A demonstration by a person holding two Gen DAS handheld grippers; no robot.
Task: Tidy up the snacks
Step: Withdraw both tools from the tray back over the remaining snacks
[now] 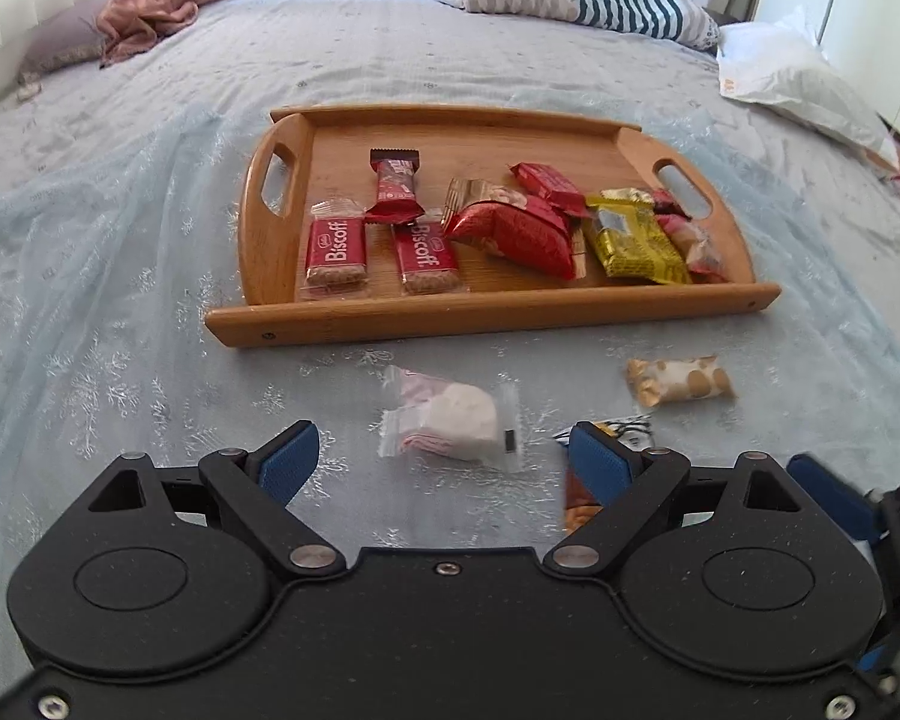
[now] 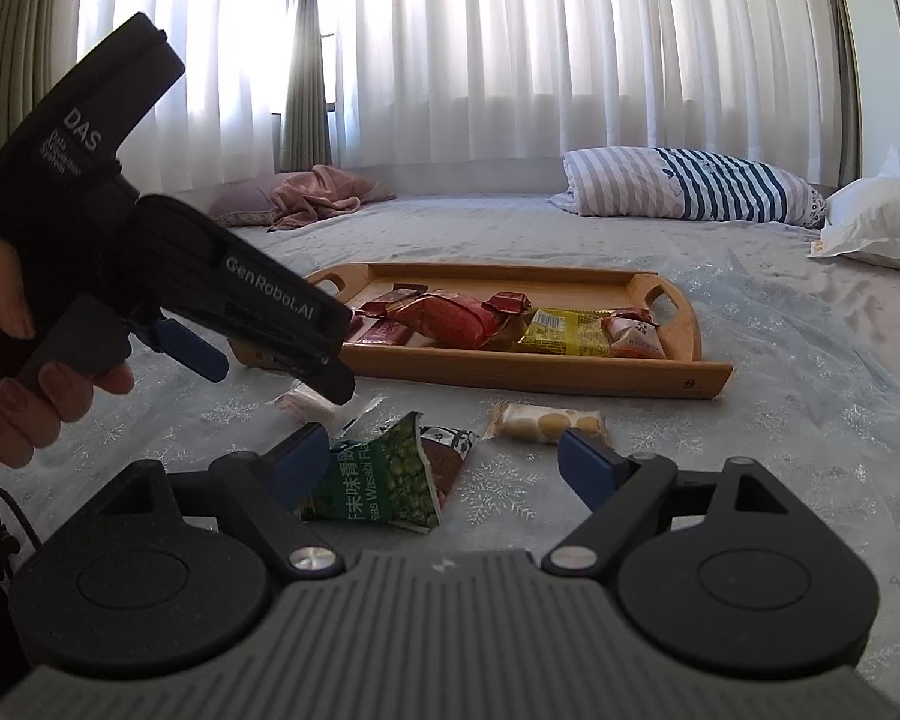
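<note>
On the bed, we hold our left claw [image 1: 432, 456] and right claw [image 2: 444, 462] released over a green wasabi-pea packet [image 2: 384, 480] lying short of the wooden snack tray [image 2: 510, 375], best pinched mid-body, clear of its neighbours.

Daylight fills the room, coming in through the sheer white curtains [image 2: 510, 60] behind the bed; in the right wrist view they glow almost blown out, with the pleats washed pale. Against that backlight the handheld device [image 2: 150, 252] on the left reads as a near silhouette, though its printed lettering stays legible. The bedspread [image 1: 150, 300] is evenly and softly lit, with only faint shadows under the wooden tray [image 1: 486, 312]. Both views bend strongly at the edges, curving the curtains and bed outline, and the corners fall to black. A snack packet [image 1: 576, 504] beside the blue pad looks smeared and blurred.
</note>
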